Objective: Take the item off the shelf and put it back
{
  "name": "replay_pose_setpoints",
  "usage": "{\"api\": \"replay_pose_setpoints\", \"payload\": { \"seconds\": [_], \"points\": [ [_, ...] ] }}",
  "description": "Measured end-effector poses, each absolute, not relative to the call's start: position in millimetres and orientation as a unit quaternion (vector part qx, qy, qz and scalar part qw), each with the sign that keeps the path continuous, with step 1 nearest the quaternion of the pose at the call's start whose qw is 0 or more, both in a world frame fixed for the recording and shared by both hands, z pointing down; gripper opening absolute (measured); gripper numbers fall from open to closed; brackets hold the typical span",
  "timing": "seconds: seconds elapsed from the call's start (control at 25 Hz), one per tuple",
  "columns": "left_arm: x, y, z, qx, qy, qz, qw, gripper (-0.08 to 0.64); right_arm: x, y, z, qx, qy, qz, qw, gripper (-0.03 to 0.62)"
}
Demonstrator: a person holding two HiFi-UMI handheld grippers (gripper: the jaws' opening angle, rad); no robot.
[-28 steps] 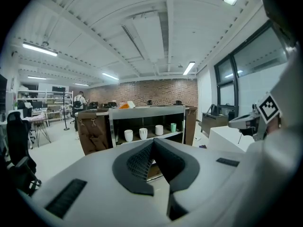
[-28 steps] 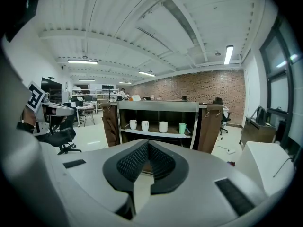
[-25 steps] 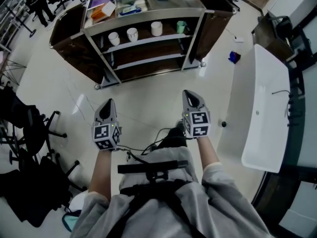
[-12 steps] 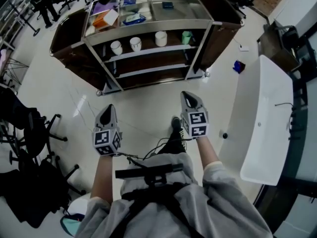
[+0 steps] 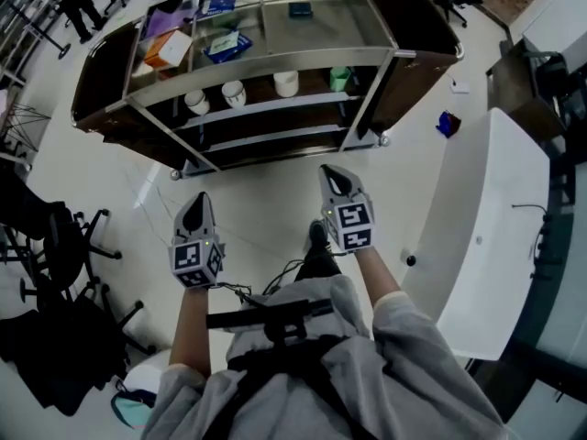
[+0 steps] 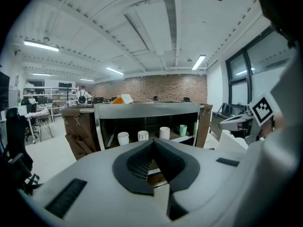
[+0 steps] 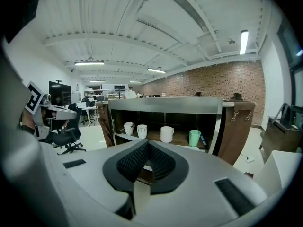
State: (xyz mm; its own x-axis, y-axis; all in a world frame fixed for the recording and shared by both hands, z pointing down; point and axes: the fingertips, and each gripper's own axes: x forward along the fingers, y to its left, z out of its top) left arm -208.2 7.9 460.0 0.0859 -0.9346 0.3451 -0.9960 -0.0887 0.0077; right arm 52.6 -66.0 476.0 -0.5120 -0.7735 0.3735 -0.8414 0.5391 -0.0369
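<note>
A steel shelf cart [image 5: 275, 62] stands ahead of me on the pale floor. On its middle shelf stand three white cups [image 5: 286, 82] and a green cup [image 5: 340, 78]. The right gripper view shows the same white cups [image 7: 166, 134] and green cup [image 7: 194, 137], and the left gripper view shows them too [image 6: 164, 133]. My left gripper [image 5: 194, 207] and right gripper [image 5: 335, 180] are held side by side short of the cart, both pointing at it. Both are shut with nothing between the jaws, as also seen for the left gripper [image 6: 152, 143] and the right gripper [image 7: 147, 144].
An orange box [image 5: 167, 49] and a blue packet [image 5: 220, 44] lie on the cart's top tray. A long white table [image 5: 495, 218] runs along the right. Black office chairs [image 5: 55, 246] crowd the left. A small blue thing [image 5: 448, 123] lies on the floor by the cart's right end.
The cart has drawn nearer and now fills more of the head view. The right gripper has shifted slightly left and forward; the left one has barely moved. Both stay shut.
</note>
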Motion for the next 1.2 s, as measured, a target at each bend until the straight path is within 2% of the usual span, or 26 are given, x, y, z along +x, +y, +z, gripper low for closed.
{"api": "replay_pose_setpoints", "payload": {
  "seconds": [0.52,0.8,0.96,1.08,1.2],
  "points": [
    [-145.3,-113.6,453.3,0.710,-0.680,0.140,0.118,0.008,66.8,-181.1,488.3,0.396,-0.896,0.118,0.165,0.009],
    [-144.7,-137.8,454.1,0.713,-0.673,0.156,0.116,0.008,57.8,-212.6,518.6,0.409,-0.884,0.130,0.184,0.012],
    [-139.4,-145.4,463.9,0.726,-0.656,0.170,0.112,0.008,47.9,-226.0,531.7,0.422,-0.877,0.140,0.183,0.088],
    [-138.7,-149.9,469.8,0.740,-0.642,0.174,0.103,0.008,37.4,-231.5,544.0,0.427,-0.872,0.144,0.190,0.191],
    [-140.0,-154.0,479.4,0.748,-0.632,0.175,0.100,0.008,26.5,-242.5,557.2,0.437,-0.867,0.143,0.192,0.264]
  ]
}}
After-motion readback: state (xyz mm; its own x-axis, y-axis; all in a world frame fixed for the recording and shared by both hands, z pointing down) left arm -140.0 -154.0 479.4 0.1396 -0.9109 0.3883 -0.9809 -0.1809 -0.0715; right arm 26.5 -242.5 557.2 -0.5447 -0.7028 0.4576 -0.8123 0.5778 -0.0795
